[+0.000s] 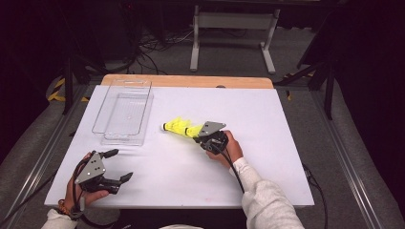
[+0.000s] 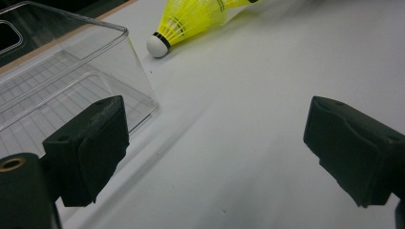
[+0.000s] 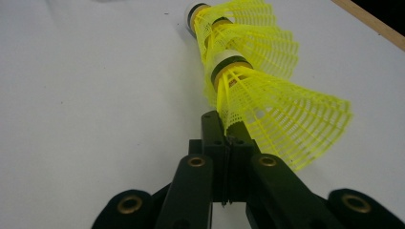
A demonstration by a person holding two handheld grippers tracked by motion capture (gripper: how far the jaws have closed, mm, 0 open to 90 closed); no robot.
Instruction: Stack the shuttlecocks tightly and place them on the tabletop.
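Note:
Several yellow shuttlecocks [image 1: 177, 126] lie nested in a row on the white table [image 1: 277, 162], white cork tips pointing left. My right gripper [image 1: 199, 135] is at the row's right end. In the right gripper view it [image 3: 224, 125] is shut, and the mesh skirt of the nearest shuttlecock [image 3: 277, 109] is pinched at its tips, one jaw hidden behind the mesh. My left gripper [image 1: 119, 165] rests near the front left corner, wide open and holding nothing. In its own view [image 2: 215, 148] the front shuttlecock [image 2: 184, 24] lies ahead, well apart.
A clear plastic tray [image 1: 125, 112] stands at the back left of the table, close to the left jaw [image 2: 71, 62]. A wooden strip [image 1: 186, 81] runs along the far edge. Cables and a white metal stand [image 1: 234, 21] are on the floor beyond.

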